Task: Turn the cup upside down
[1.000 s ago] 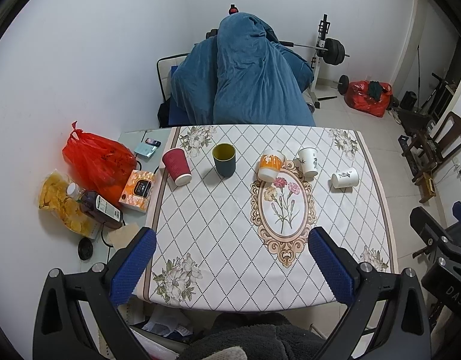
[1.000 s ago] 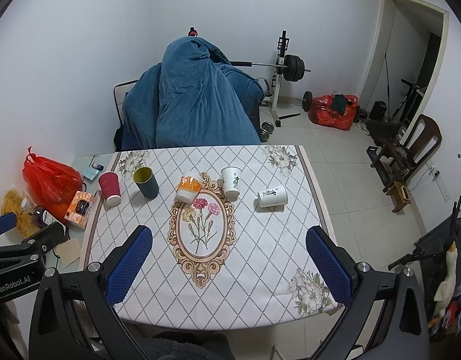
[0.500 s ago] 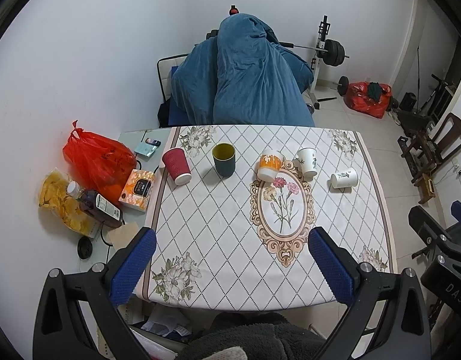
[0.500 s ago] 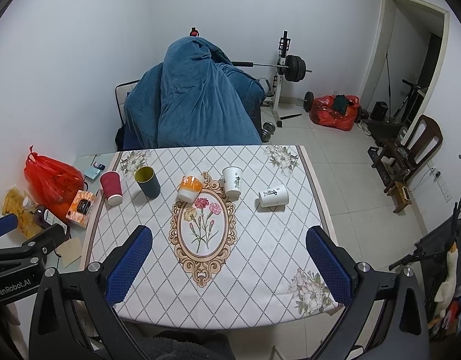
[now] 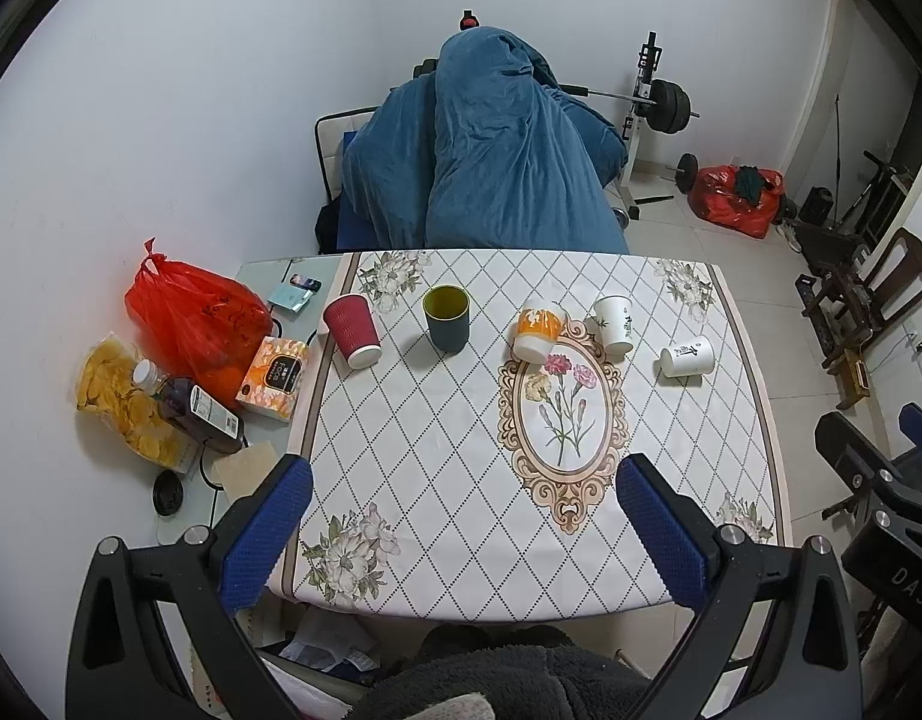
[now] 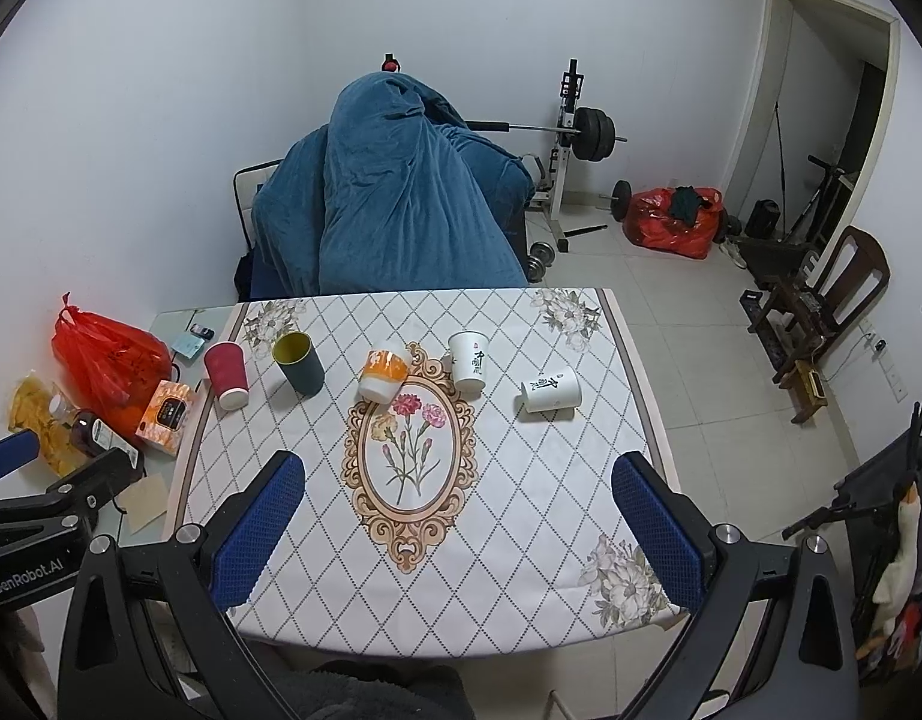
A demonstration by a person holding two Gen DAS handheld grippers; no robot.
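Observation:
Several cups stand in a row at the far side of the table point(image 5: 437, 480). A red ribbed paper cup point(image 5: 353, 330) point(image 6: 227, 374) is upside down. A dark green cup point(image 5: 446, 319) point(image 6: 299, 362) stands upright, mouth up. An orange and white cup point(image 5: 537, 333) point(image 6: 384, 373) and a white printed cup point(image 5: 616, 324) point(image 6: 469, 360) are upside down. Another white printed cup point(image 5: 687, 355) point(image 6: 550, 390) lies on its side. My left gripper point(image 5: 461, 516) and right gripper point(image 6: 458, 513) are open and empty, high above the near table edge.
Left of the table lie a red bag point(image 5: 191, 312), a tissue box point(image 5: 275, 378), a bottle point(image 5: 191, 405) and a bag of chips point(image 5: 122, 402). A blue blanket point(image 5: 484, 168) covers a chair behind the table. Weights point(image 6: 592, 132) and wooden chairs point(image 6: 820, 282) stand at the right.
Both views have drifted very slightly. The cups have not moved and both grippers stay open.

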